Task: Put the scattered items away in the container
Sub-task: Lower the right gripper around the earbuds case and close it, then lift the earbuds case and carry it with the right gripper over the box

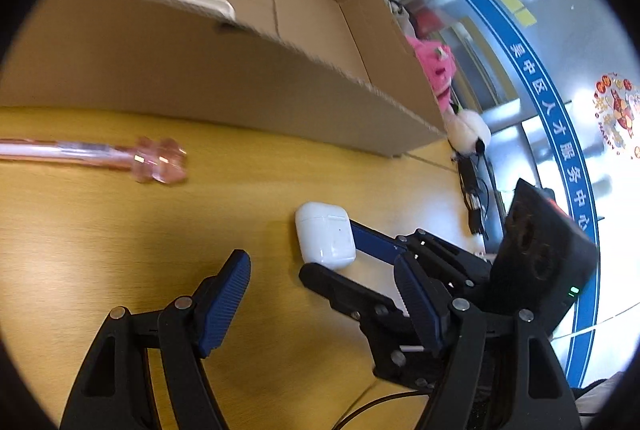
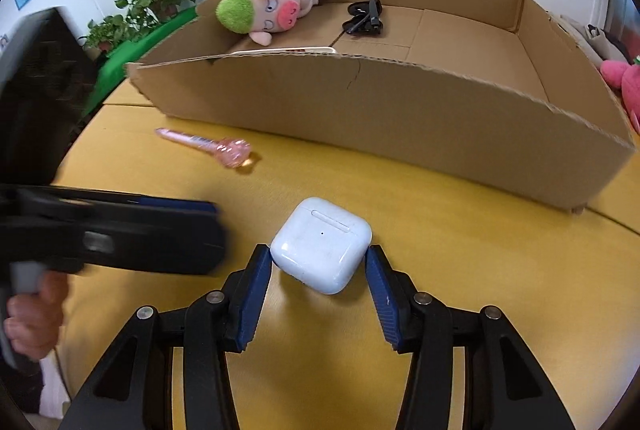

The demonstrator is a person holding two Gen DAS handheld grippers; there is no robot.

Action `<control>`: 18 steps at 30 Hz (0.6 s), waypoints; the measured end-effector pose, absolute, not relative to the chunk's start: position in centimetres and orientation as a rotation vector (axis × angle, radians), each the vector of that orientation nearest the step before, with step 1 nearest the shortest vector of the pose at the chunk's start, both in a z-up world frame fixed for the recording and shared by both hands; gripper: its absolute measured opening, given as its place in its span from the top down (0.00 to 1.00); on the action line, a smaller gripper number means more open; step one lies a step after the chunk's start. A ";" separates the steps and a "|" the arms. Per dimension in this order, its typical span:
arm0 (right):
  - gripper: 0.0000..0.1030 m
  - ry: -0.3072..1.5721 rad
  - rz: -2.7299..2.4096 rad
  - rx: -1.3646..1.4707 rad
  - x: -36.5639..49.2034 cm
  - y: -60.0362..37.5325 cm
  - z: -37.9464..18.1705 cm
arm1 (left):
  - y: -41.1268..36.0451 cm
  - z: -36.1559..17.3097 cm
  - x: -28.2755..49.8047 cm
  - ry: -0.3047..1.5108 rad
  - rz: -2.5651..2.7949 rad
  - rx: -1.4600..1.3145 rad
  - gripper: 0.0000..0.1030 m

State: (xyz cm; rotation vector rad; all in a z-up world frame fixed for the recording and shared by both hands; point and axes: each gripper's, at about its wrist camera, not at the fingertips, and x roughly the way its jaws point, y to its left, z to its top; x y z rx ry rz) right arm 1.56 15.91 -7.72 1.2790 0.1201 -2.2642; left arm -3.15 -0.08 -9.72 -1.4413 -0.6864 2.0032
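Between the right gripper's [image 2: 318, 270] pads, white earbud case [image 2: 322, 244], touching both.

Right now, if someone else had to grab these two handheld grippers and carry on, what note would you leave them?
Right gripper: jaws closed onto the white earbud case, which sits on the yellow table; not lifted yet.
Left gripper: open, empty, just beside the case.
Done: the plush pig, the black glasses and a flat white item lie in the cardboard box.
Left: lift the case into the box, then the pink pen, which lies on the table in front of the box.
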 end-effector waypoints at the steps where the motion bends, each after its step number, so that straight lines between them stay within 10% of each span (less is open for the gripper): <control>1: 0.49 0.117 -2.263 1.272 1.8 16.1 -7.6 | 0.4 -10.1 -3.3 -0.687 1.986 -1.455 0.28; 5: 0.49 0.092 -2.252 1.267 2.6 16.6 -7.5 | 1.4 -10.5 -3.5 -0.723 1.930 -1.451 0.31; 9: 0.49 0.107 -2.237 1.267 3.0 16.5 -7.7 | 1.7 -10.9 -3.8 -0.711 1.937 -1.487 0.68; 18: 0.52 0.155 -2.211 1.289 2.7 15.8 -8.1 | 1.5 -10.8 -3.6 -0.646 1.985 -1.507 0.77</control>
